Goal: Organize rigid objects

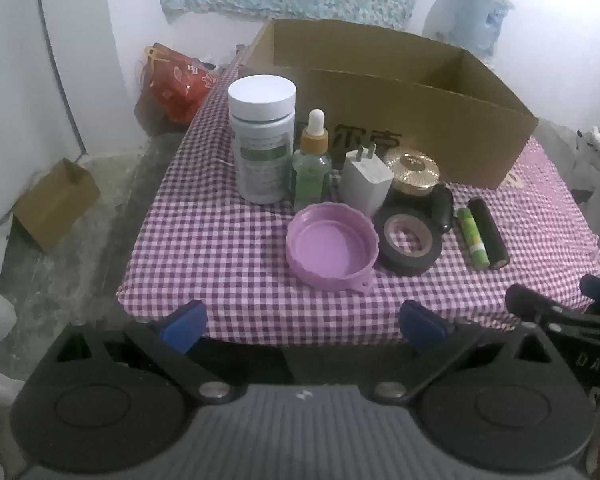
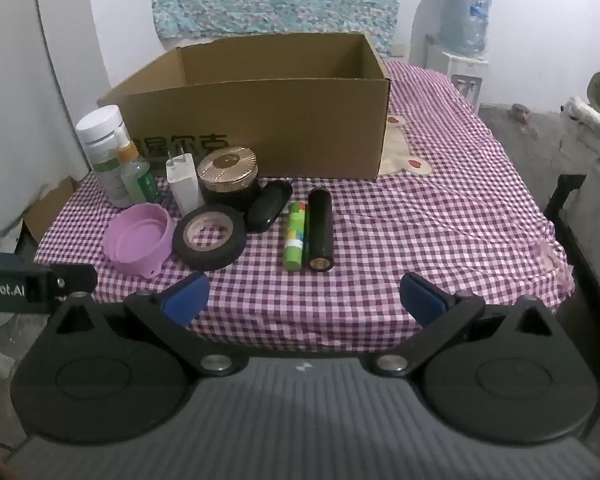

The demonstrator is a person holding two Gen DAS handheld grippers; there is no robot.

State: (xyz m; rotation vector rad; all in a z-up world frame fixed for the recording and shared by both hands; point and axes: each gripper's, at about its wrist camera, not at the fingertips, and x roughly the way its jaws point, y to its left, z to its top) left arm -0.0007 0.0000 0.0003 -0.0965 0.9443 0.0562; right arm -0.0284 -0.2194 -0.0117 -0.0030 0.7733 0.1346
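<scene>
We're at the near edge of the table (image 2: 440, 216), which is covered in a purple checked cloth. Left gripper (image 1: 300, 326) and right gripper (image 2: 304, 300) are both spread wide with nothing between the fingers, hovering over the near edge.

The open cardboard box (image 2: 260, 120) sits at the far side of the table; no contents visible from here.

We see a cluster in front of the box, toward the table's left edge:
- white-capped bottle (image 1: 262, 140) upright, nearest the left edge
- green dropper bottle (image 1: 312, 164) upright, just beside it
- white charger plug (image 1: 366, 182) standing with its prongs up
- gold-lidded dark jar (image 1: 414, 174) just beside the plug
- purple lid (image 1: 332, 246) lying hollow side up, closest to us
- black tape roll (image 1: 408, 240) flat, touching the lid
- small black case (image 2: 269, 205) between the jar and the tape
- green stick (image 2: 295, 236) and black cylinder (image 2: 319, 234) lying side by side, right of the tape

A red bag (image 1: 176, 84) sits off the table's far left corner.
</scene>
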